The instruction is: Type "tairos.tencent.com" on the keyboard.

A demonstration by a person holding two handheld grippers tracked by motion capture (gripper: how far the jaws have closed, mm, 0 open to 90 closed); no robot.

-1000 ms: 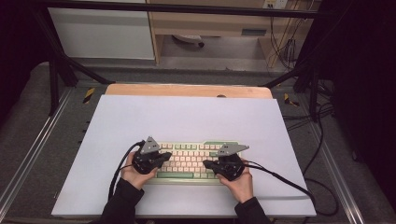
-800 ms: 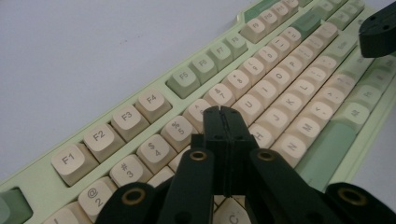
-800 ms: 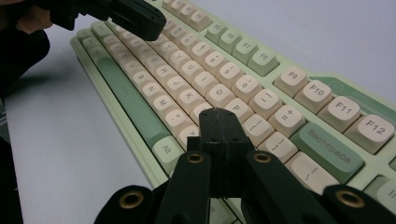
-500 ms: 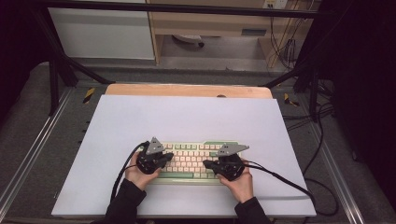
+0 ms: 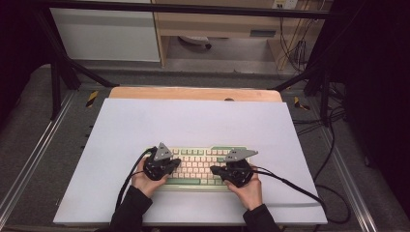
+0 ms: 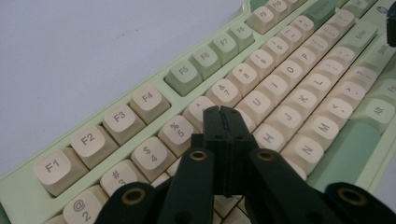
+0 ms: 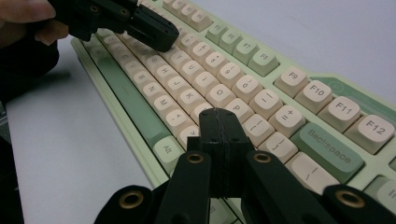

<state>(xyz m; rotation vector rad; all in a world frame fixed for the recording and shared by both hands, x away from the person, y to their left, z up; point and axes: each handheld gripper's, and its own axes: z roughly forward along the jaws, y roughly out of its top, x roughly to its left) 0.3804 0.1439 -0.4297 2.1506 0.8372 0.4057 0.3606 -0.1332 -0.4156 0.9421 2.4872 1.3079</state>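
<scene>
Left gripper (image 5: pixel 170 163) has slid a little rightward over the keyboard (image 5: pixel 198 164) since 1 second back; right gripper (image 5: pixel 218 170) has stayed where it was over the right half. Keyboard unmoved, lying on the white mat (image 5: pixel 145 125) at the near middle of the desk (image 5: pixel 193 93).

Fingers on both grippers are closed tight, pads pressed together, nothing between them. In the left gripper view the closed tip (image 6: pixel 223 122) hangs over the 6/Y/T keys; cannot tell if it touches a key. In the right gripper view the closed tip (image 7: pixel 219 122) sits above the keys near P and the bracket row, contact also unclear. The other gripper (image 7: pixel 140 23) shows at the top left of that view, over the left keys.

Looks like typing with closed tips, 1 key at a time.

Risks, as judgement:
- Tip is about as wide as a key, so it could land on 2 keys at once if it comes down off centre.
- Hard press at an angle could shove the keyboard across the smooth mat.
- 2 grippers working near the middle rows could bump each other.
- Trailing cables (image 5: pixel 290 183) might drag over the mat edge and tug a hand.

Around: metal frame rails (image 5: pixel 29 159), a cabinet (image 5: pixel 104 34) beyond the desk. Nothing on the mat blocks the keyboard.
</scene>
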